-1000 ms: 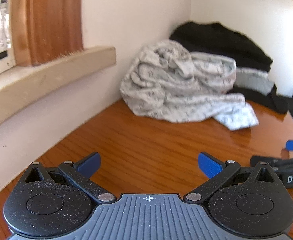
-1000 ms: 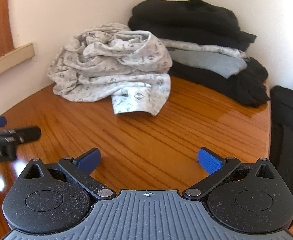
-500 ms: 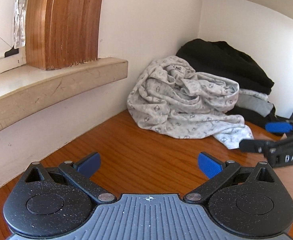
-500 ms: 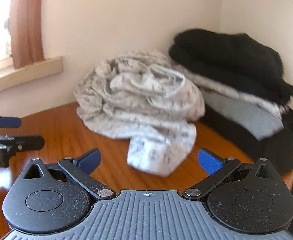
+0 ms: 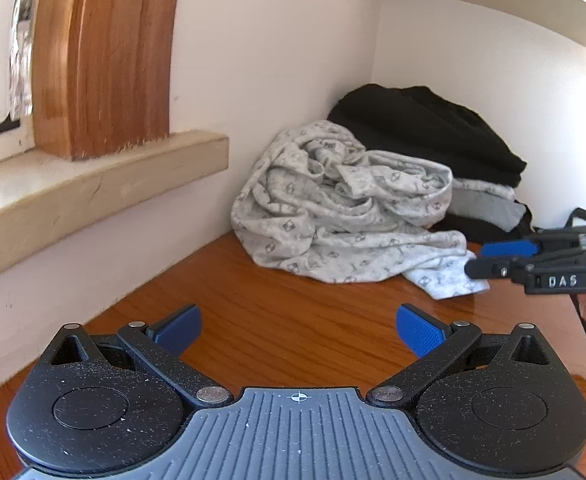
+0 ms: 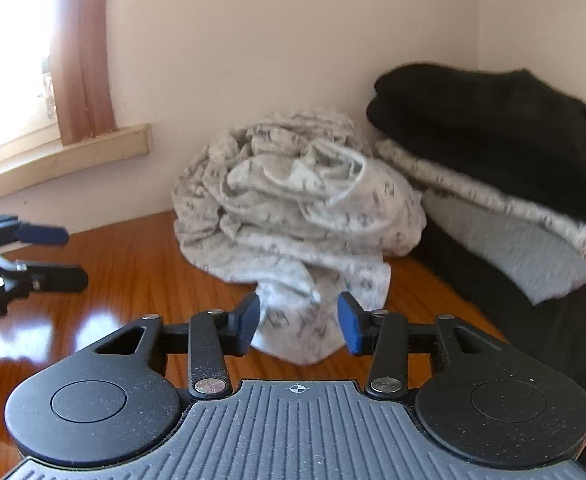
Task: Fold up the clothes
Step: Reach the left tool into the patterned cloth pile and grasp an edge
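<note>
Right gripper (image 6: 299,322) level, straddling garment (image 6: 293,216) hem

"DAS" in white letters on right claw (image 5: 477,259) side; rest cut off

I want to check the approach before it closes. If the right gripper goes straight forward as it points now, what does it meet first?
Most likely the hanging corner of the crumpled grey patterned garment: it already lies between the partly open fingers of the right gripper. Depth is unclear, so contact may already exist.
</note>
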Available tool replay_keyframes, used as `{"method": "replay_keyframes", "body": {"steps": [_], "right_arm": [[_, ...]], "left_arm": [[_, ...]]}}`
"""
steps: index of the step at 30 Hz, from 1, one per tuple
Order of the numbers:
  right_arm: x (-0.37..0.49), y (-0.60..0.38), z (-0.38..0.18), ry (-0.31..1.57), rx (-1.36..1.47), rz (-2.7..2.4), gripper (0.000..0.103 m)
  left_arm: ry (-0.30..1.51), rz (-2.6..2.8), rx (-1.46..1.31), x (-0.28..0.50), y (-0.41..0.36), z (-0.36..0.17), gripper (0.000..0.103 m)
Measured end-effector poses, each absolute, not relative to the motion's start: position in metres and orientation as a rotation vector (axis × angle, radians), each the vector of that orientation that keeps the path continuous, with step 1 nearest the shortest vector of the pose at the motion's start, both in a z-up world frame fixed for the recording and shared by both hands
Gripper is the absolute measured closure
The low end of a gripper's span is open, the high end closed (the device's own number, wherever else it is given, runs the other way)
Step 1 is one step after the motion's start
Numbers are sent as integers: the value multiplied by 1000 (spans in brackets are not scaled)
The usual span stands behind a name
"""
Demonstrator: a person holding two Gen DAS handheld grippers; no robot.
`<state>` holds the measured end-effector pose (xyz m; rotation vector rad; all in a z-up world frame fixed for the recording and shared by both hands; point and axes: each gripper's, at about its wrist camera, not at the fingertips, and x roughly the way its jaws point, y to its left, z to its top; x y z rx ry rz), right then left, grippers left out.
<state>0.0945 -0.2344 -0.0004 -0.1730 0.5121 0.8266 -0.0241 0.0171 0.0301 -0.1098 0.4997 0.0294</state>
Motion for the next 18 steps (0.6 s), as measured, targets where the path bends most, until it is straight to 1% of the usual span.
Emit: {"method": "replay_keyframes", "body": {"steps": [3,5,6,7,9,11,12,13,17,18], "right_arm": [[98,-241,-3,510,-165,842,62],[100,-246,-3,512,-149,859,62],[101,-249,-3,512,-138,867,62],[101,-252,-4,513,-131,876,62],[99,-258,-5,506,-133,888,62],[96,-263,-6,497,-137,899,62],[95,-265,-6,493,-136,909,62],[94,-268,-6,489,-133,921,62],[89,-279,-5,486,-103,972,62],[88,-281,-5,486,-97,985,62]], "left_arm": [[465,17,-166,-13,17,42,0],[454,3,-198,2,17,50,4],[454,3,-197,11,15,53,10],[455,3,-197,21,13,56,20],[455,3,-196,39,9,63,35],[456,3,-195,57,5,69,42],[456,3,-194,67,3,73,49],[456,3,-194,76,1,76,54],[458,20,-168,113,-10,87,54],[463,47,-135,122,-15,88,52]]}}
